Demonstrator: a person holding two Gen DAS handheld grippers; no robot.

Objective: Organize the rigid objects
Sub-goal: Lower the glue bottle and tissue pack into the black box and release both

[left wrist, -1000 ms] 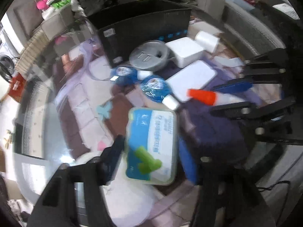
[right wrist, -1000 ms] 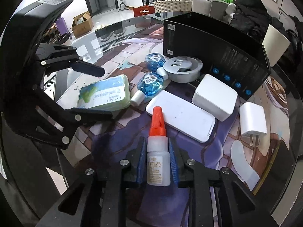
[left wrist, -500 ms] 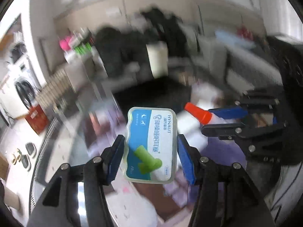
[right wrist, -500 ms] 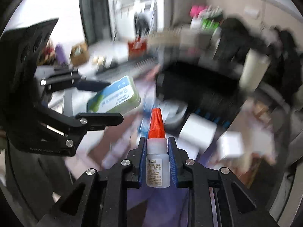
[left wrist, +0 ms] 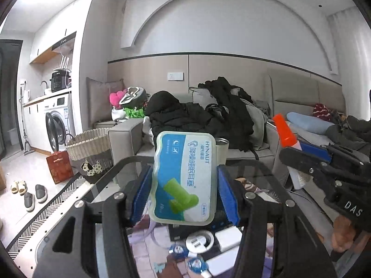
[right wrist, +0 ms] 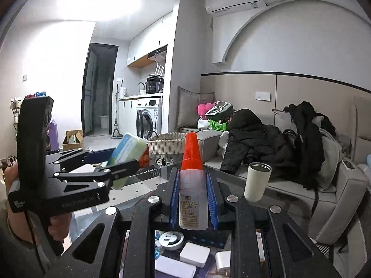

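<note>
Both picks look done and the carry is in hand: the left hand-held gripper (left wrist: 184, 193) pinches a flat green-and-blue plastic earplug case (left wrist: 184, 178) by its long edges, and the right hand-held gripper (right wrist: 192, 199) pinches a small clear glue bottle with an orange cone cap (right wrist: 192, 185), both held well above the glass table (right wrist: 129, 193). The next move calls for lowering each into the open black cardboard box (right wrist: 208, 239) on the table below. Its contents cannot be seen from here; a round silver hub (right wrist: 170, 238) and white adapters lie just beside it.

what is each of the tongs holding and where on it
Left tongs: earplug case, clamped by its long side edges. Right tongs: glue bottle, gripped across its body, orange cap up.
</note>
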